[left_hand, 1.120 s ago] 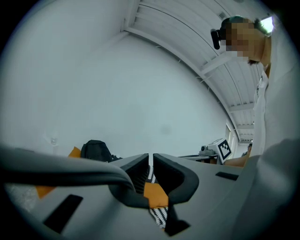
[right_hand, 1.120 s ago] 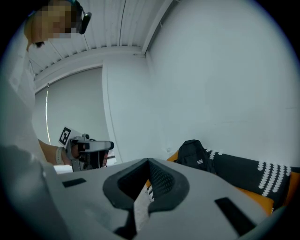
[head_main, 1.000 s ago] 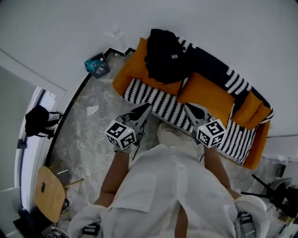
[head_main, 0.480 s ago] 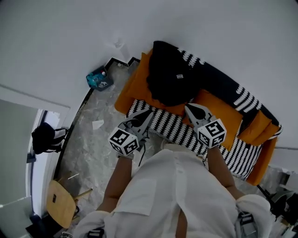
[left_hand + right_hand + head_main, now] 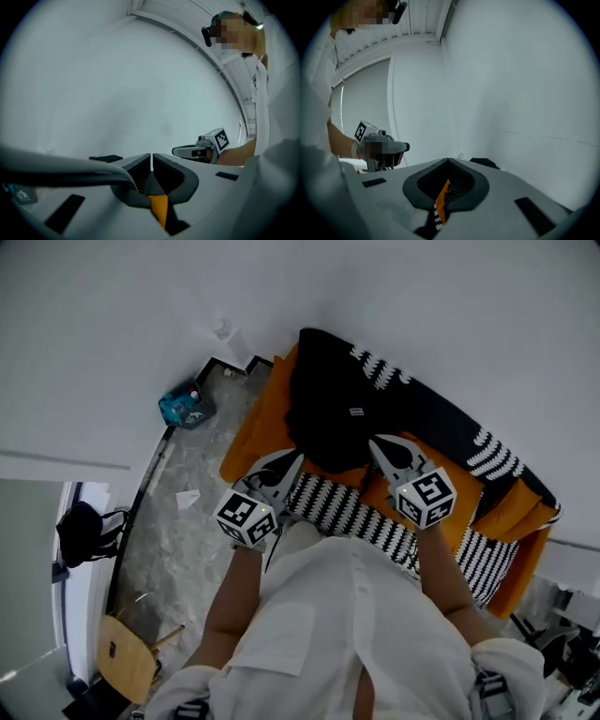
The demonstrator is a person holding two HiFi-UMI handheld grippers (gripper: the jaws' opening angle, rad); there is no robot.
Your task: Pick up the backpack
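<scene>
Black backpack (image 5: 323, 413): it lies on the orange sofa (image 5: 253, 432), near the sofa's left end, leaning on the backrest. Neither tool touches it.
Left tool (image 5: 296, 458): the jaws are pressed together with nothing between them. Its tip is over the sofa's striped cover, just beside the backpack.
Right tool (image 5: 373, 441): it is also closed and empty. Its tip is over the sofa seat, near the backpack's lower right side.
Step in hand: I judge this as the approach to the backpack, which rests on the sofa and is not lifted.
Next move: to lift it, a tool must open and then close on a strap or a handle. I cannot see which part is free.
Writing: the small white label (image 5: 356, 412) on the backpack is too small to read. The print on the teal box (image 5: 183, 407), on the floor beside the sofa's left end, is also not readable.
</scene>
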